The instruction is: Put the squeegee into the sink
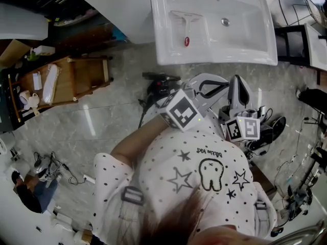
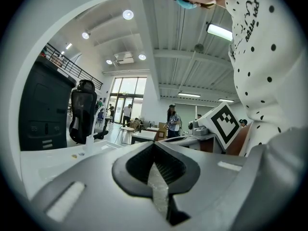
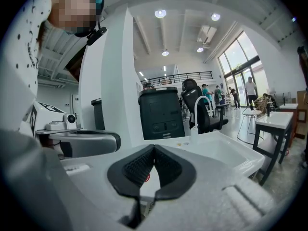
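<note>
Squeegee tongs first: the left gripper (image 2: 154, 153) and right gripper (image 3: 154, 153) both have their jaws pressed together with nothing between them. The squeegee (image 1: 186, 27) lies in the sink (image 1: 214, 59) basin at 12 o'clock, well apart from both. Risk: a forward reach could knock the front rim or drag the squeegee. Open floor (image 1: 102, 121) lies at 9 o'clock; cables (image 1: 299, 180) crowd 3 o'clock.

SUPPORT: white sink (image 1: 214, 54), basin facing up | IN BASIN: squeegee (image 1: 185, 27) lying flat, left of drain (image 1: 225, 21) | FLOOR: grey tiled floor (image 1: 102, 121) | ON FLOOR: wooden rack (image 1: 76, 78), cables (image 1: 61, 166)
</note>
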The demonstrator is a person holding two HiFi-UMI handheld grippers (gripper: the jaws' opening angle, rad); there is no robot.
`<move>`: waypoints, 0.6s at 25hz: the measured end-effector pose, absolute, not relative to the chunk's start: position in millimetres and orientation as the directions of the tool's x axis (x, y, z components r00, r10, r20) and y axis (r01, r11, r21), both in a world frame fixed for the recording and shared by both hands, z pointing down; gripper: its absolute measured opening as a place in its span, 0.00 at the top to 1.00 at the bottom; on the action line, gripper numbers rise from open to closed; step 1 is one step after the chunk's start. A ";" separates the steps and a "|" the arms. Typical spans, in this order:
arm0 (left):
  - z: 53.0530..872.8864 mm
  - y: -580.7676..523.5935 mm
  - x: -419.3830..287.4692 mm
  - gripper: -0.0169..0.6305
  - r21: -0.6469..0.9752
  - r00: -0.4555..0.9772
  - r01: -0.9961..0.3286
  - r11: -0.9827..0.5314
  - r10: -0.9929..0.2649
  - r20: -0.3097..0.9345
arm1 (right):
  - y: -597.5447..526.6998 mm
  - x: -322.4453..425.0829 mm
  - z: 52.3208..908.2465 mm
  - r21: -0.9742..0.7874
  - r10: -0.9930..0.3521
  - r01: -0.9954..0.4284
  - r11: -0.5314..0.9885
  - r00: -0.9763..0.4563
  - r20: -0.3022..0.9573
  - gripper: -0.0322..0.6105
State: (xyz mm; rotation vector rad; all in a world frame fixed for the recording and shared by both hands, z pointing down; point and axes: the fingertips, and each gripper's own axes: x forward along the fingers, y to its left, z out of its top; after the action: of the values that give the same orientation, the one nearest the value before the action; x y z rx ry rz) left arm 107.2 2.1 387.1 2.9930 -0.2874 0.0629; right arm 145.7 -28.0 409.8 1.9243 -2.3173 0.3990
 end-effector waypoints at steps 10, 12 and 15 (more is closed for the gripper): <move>392.5 -4.1 107.4 0.97 0.131 0.979 -0.203 -0.970 -0.196 0.060 | -37.1 142.1 413.9 -0.152 -0.946 -0.970 0.188 -0.221 0.237 0.95; 392.0 -7.0 105.2 0.97 0.129 0.977 -0.212 -0.969 -0.205 0.064 | -38.5 139.5 413.9 -0.152 -0.945 -0.969 0.195 -0.227 0.235 0.95; 389.1 -13.1 101.7 0.97 0.114 0.972 -0.229 -0.967 -0.220 0.084 | -39.2 136.4 415.0 -0.155 -0.945 -0.968 0.197 -0.230 0.232 0.95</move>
State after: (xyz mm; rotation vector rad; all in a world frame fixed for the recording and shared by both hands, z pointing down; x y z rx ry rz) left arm 101.7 -13.1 389.1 2.9969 -0.3427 0.1062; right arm 136.4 -39.2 415.0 1.8940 -2.3637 0.4118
